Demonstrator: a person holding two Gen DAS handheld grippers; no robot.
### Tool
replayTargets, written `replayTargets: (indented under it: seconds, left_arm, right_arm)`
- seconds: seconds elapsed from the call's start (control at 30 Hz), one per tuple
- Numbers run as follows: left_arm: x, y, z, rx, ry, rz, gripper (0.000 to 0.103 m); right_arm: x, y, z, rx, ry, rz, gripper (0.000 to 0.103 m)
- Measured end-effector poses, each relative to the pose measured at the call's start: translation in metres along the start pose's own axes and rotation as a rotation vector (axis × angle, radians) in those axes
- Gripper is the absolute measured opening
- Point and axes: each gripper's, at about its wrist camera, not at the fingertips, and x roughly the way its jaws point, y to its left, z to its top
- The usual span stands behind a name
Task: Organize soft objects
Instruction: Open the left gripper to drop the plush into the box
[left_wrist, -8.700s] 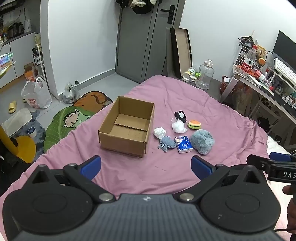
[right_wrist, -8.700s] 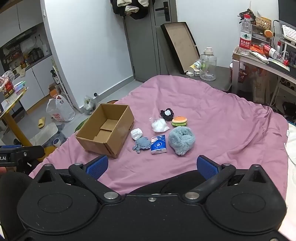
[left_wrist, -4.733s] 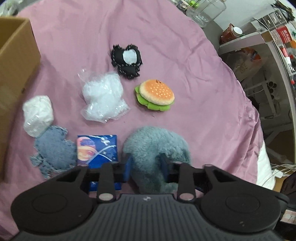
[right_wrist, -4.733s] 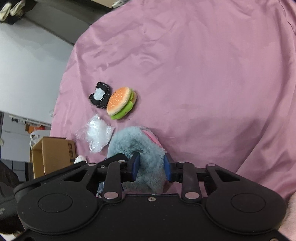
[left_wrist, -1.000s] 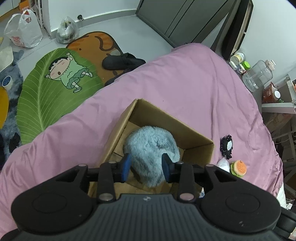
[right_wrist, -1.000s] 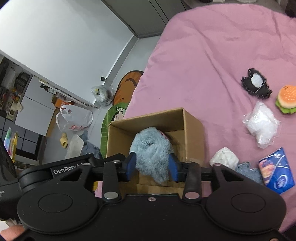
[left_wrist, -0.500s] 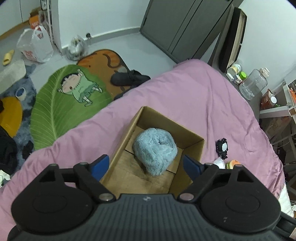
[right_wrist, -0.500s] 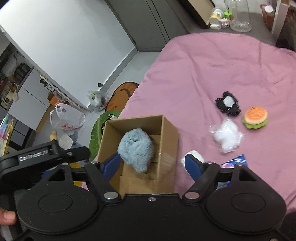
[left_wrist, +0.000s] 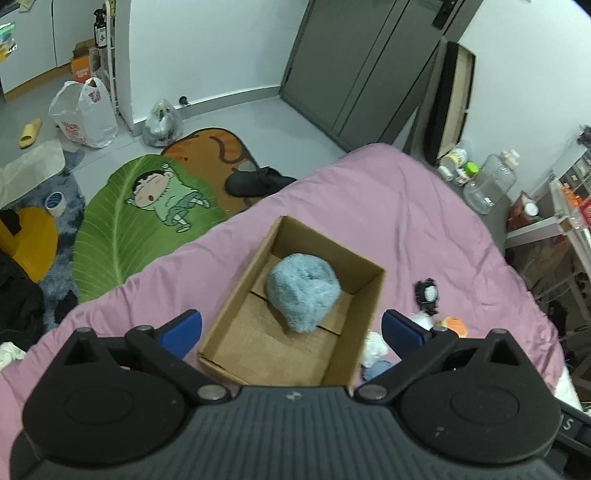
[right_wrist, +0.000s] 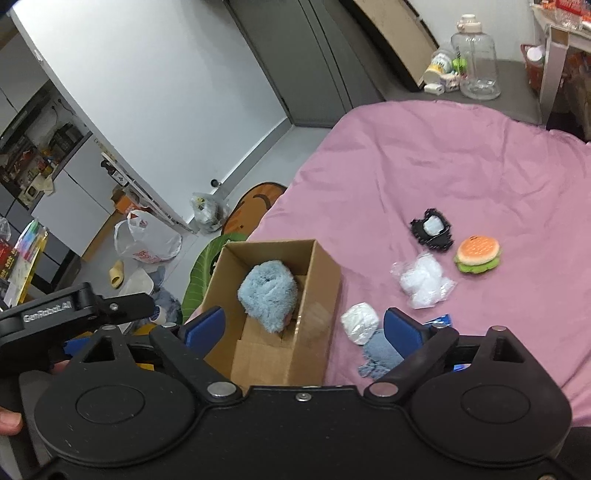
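Nearest the cameras, the left gripper (left_wrist: 291, 328) and the right gripper (right_wrist: 303, 326) are held above the bed (right_wrist: 480, 166) with their jaws spread wide and nothing between them, a stance that suits a release just finished or a fresh reach, as far as can be judged. Just beyond them, toward the bed's floor-side edge, the cardboard box (left_wrist: 236, 291) is seen open-topped, and the fluffy blue plush (left_wrist: 303, 290) is lodged inside it, against the far end, so one soft object can be counted as sorted. Beside the box's right wall, on the bare sheet, the white wad (right_wrist: 360, 322) and the blue-grey fabric toy (right_wrist: 380, 354) are left touching each other, close enough to be picked next. A blue tissue pack (right_wrist: 437, 319) is glimpsed behind the right finger, mostly hidden. Farther out, toward the middle of the bed, the clear bag of white stuffing (right_wrist: 423, 280), the burger plush (right_wrist: 477, 254) and the black frilled piece (right_wrist: 432, 229) are laid in a loose cluster, apart from the box and awaiting collection.
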Motion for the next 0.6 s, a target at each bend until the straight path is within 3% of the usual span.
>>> replayTargets:
  seconds: [0.1, 0.37, 0.6]
  left_arm:
    - [-0.009, -0.006, -0.006, 0.022, -0.014, -0.004, 0.103]
    - [-0.025, -0.019, -0.021, 0.049, -0.035, 0.005, 0.103]
    - [-0.040, -0.031, -0.034, 0.061, -0.047, 0.001, 0.103]
  right_arm:
    - [-0.013, -0.005, -0.002, -0.006, -0.034, -0.002, 0.099]
    - [-0.041, -0.010, -0.007, -0.086, -0.084, -0.042, 0.101]
    - [-0.064, -0.014, -0.011, -0.129, -0.091, 0.033, 0.101]
